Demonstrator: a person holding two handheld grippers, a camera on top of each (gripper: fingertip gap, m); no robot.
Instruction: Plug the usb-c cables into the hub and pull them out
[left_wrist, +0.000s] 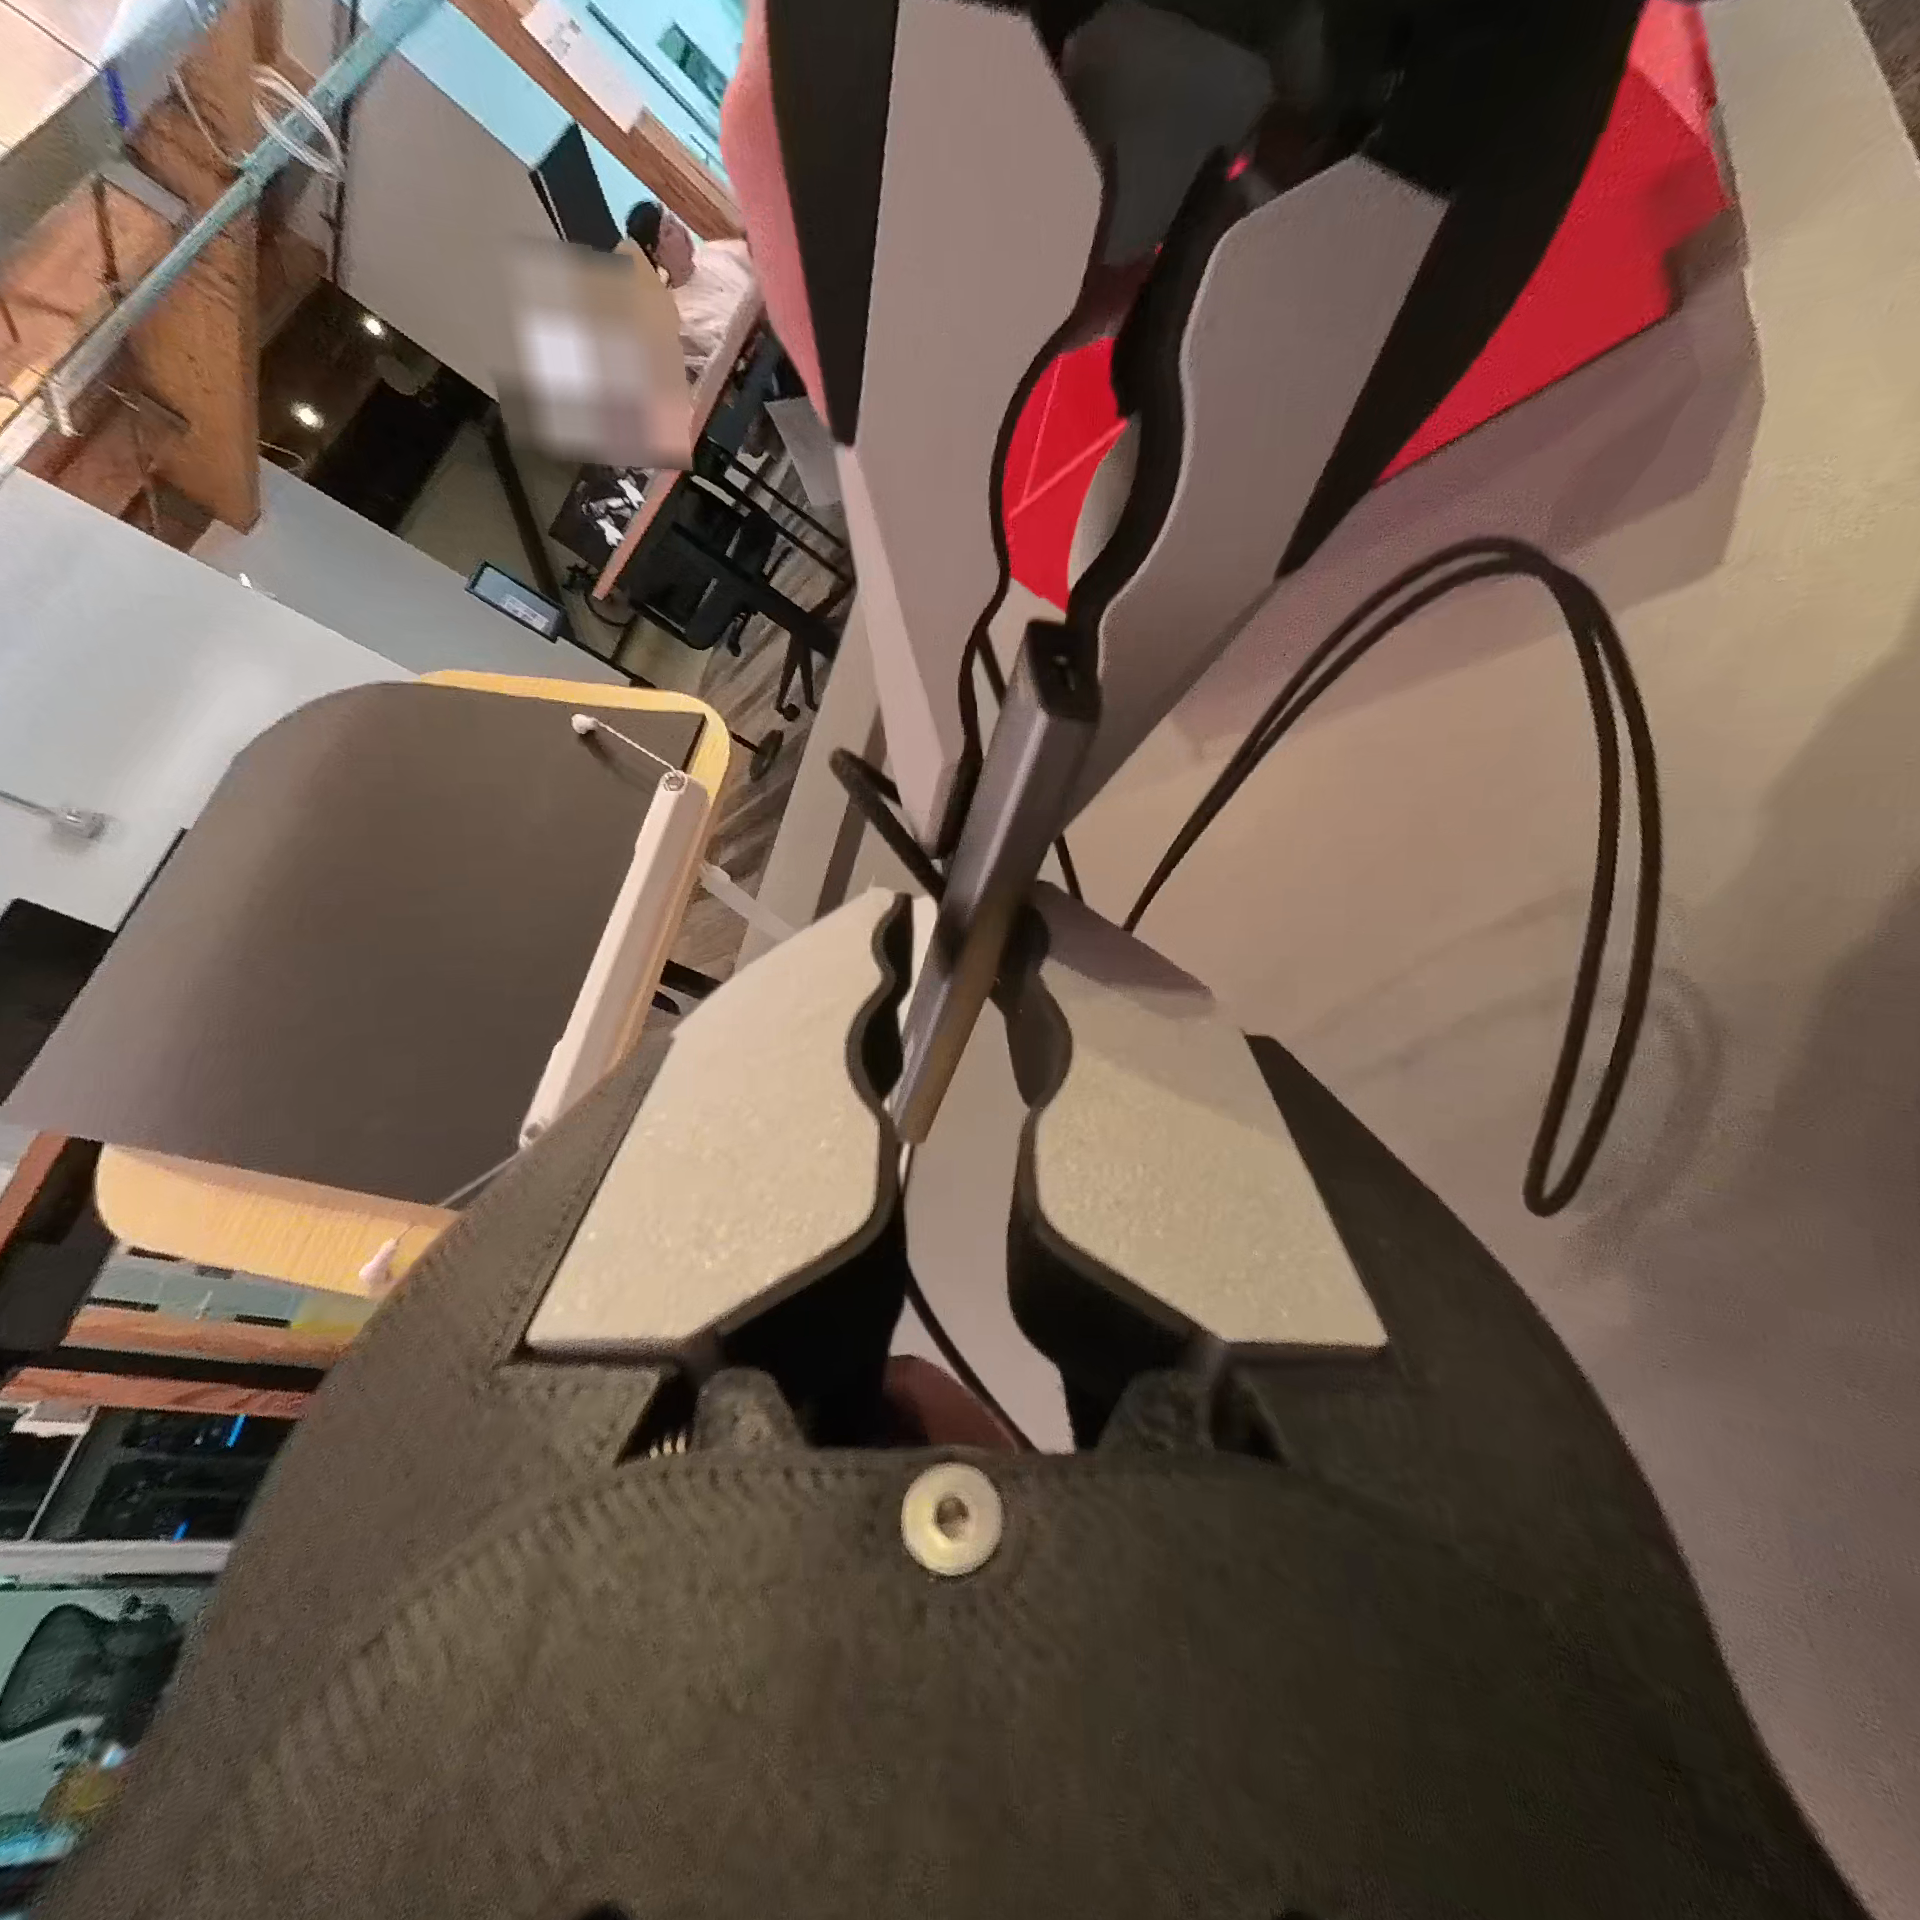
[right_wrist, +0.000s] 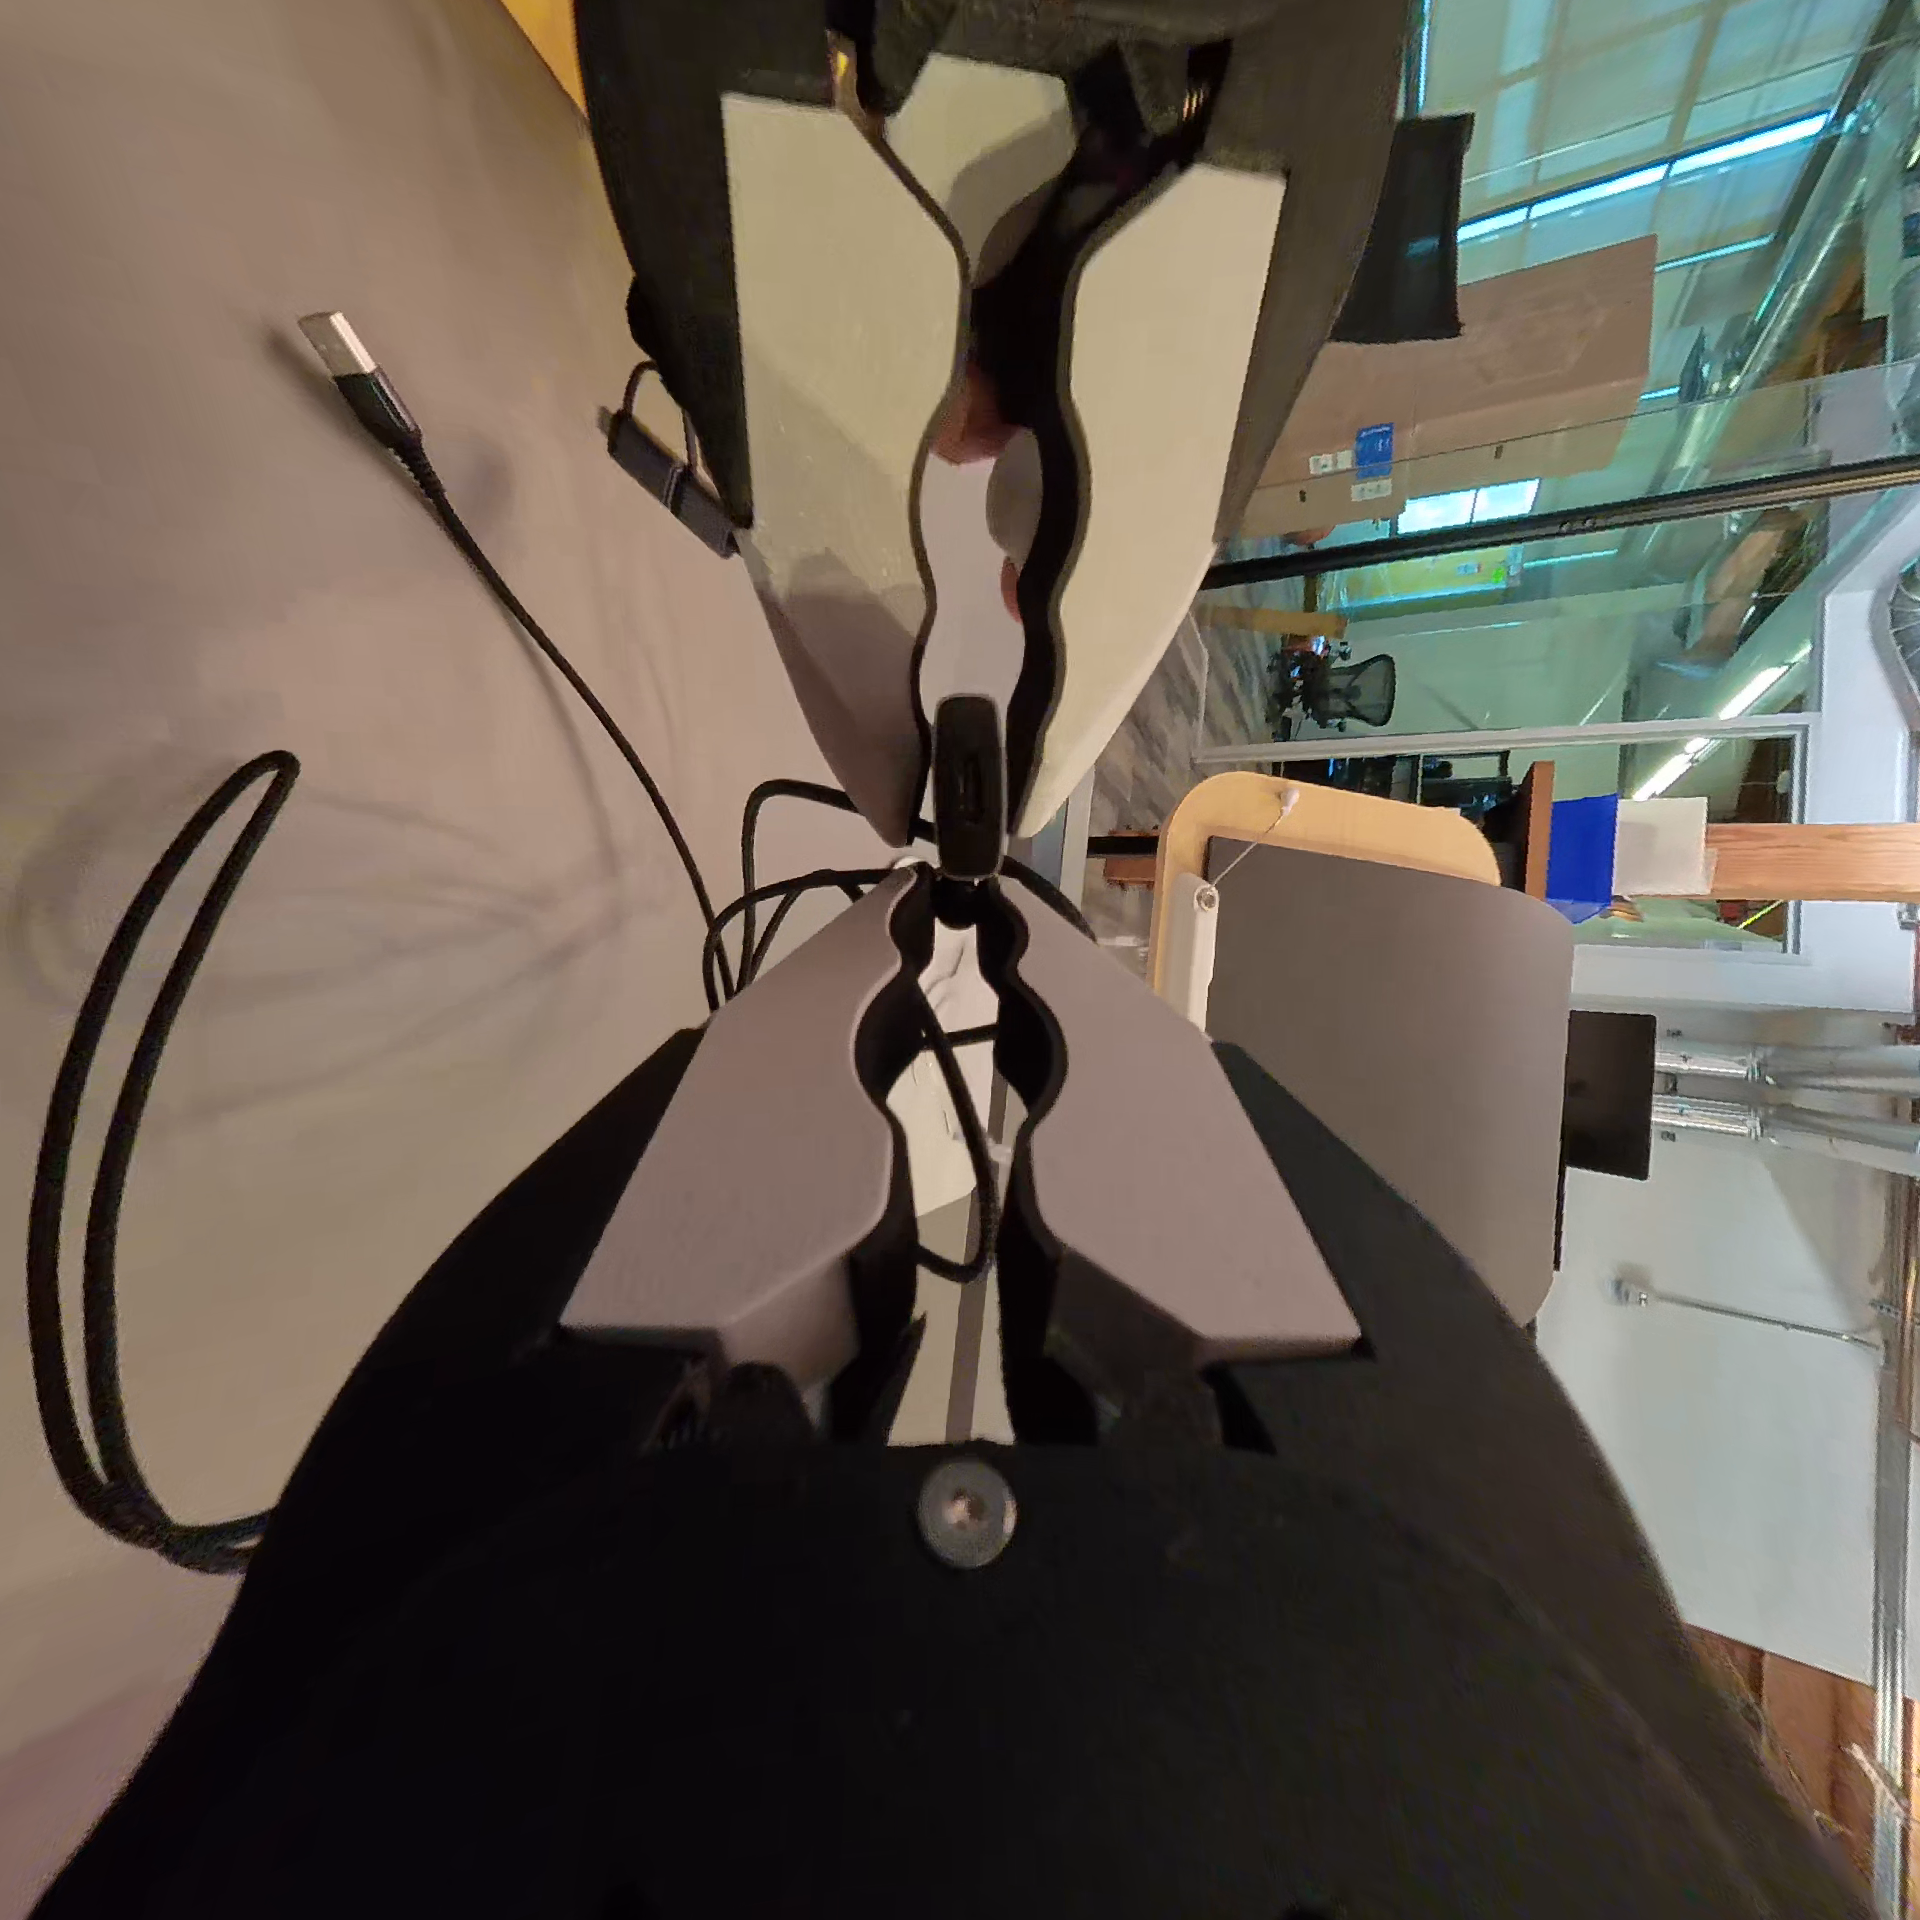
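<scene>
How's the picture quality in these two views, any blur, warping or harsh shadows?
Left wrist view: wide-angle bending at the edges, the hub fairly sharp, the cable loop casting soft shadows. Right wrist view: the same bending, the near tongs dark, bright windows behind.

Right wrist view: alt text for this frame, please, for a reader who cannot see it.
The right tool pinches a black cable plug, which meets the end of the dark hub held by the left tool facing it. More black cables and a loose silver USB plug lie on the grey table.
</scene>
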